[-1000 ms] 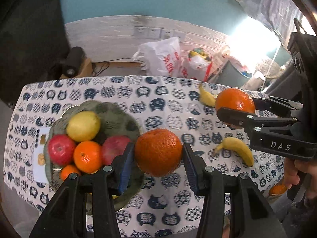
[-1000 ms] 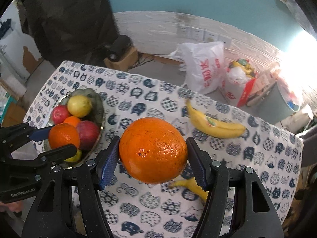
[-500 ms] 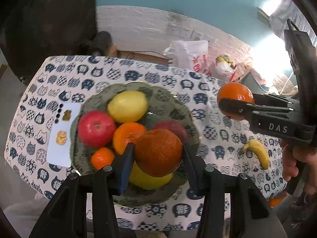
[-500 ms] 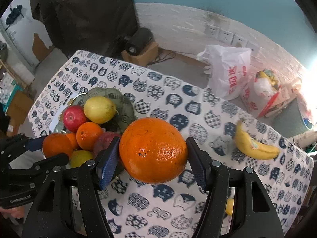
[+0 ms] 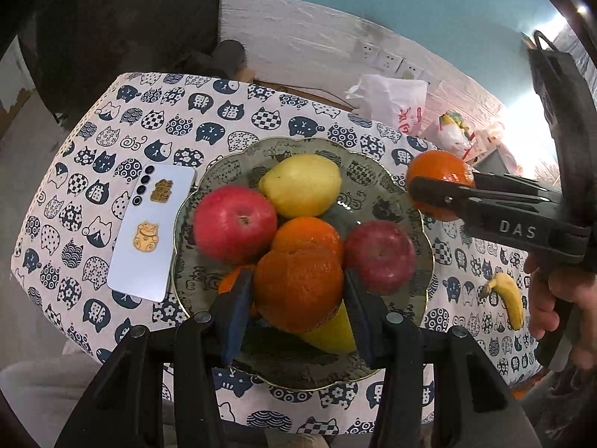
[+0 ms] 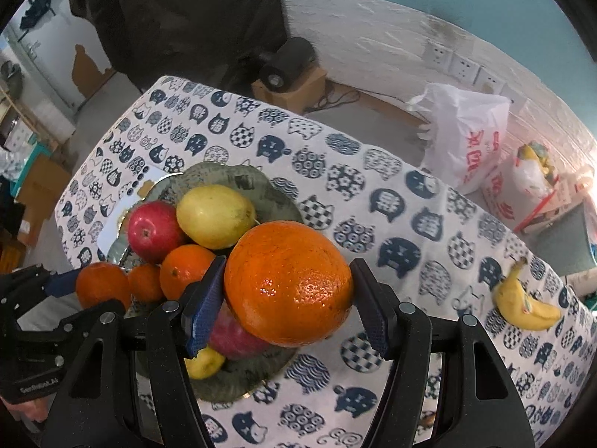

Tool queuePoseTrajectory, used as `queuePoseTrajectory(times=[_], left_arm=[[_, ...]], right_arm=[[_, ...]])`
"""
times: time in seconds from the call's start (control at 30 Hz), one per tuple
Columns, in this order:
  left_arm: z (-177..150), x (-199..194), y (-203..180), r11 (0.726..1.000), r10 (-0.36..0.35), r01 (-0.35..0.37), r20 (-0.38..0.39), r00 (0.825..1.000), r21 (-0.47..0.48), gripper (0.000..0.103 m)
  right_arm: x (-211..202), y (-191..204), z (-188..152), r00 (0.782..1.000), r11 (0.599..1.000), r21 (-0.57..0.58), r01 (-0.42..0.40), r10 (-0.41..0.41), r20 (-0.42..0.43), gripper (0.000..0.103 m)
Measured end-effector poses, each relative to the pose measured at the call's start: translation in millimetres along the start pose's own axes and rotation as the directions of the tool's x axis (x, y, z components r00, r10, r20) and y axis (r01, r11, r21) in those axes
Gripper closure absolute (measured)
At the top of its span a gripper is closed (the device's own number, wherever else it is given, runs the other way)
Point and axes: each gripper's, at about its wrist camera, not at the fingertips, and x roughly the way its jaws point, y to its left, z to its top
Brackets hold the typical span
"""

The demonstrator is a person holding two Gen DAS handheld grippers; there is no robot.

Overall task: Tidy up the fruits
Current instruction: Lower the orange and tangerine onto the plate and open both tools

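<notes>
My left gripper [image 5: 294,291] clamps an orange [image 5: 298,287], hiding part of the plate [image 5: 373,160]. My right gripper [image 6: 289,291] grips a bigger orange [image 6: 289,283] above the cat-print tablecloth [image 6: 373,201].

The left claw [image 5: 294,291] and the right claw [image 6: 289,295] are each clamped tight, both held level.
</notes>
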Motion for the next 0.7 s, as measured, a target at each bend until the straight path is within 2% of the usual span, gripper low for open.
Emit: queuePoseTrajectory(times=[0.23,0.3,0.37,0.6,0.7], left_arm=[[-2,10,7,1.0,0.018,-0.019,-0.036,0.999,-0.015,0.054],[-1,10,9,0.999,0.03,-0.031,-0.034,0.999,-0.016,0.052],[0,9,11,0.999,0.033,-0.034,-0.033,0.999,-0.026,0.045],[1,6,15,0.998,0.044,-0.045,-0.021,0.999,-0.04,0.043],[3,3,16,0.997,0.054,-0.054,-0.008,0.999,-0.049,0.037]], right_arm=[[20,9,7,1.0,1.0,-0.012,0.003,-0.003,-0.031,0.037],[23,11,8,0.999,1.0,-0.018,0.003,-0.004,-0.037,0.037],[28,12,8,0.999,1.0,-0.024,0.004,-0.005,-0.042,0.037],[39,14,9,0.998,1.0,-0.028,0.0,-0.002,-0.066,0.036],[34,14,12,0.999,1.0,-0.021,-0.009,0.008,-0.042,0.036]])
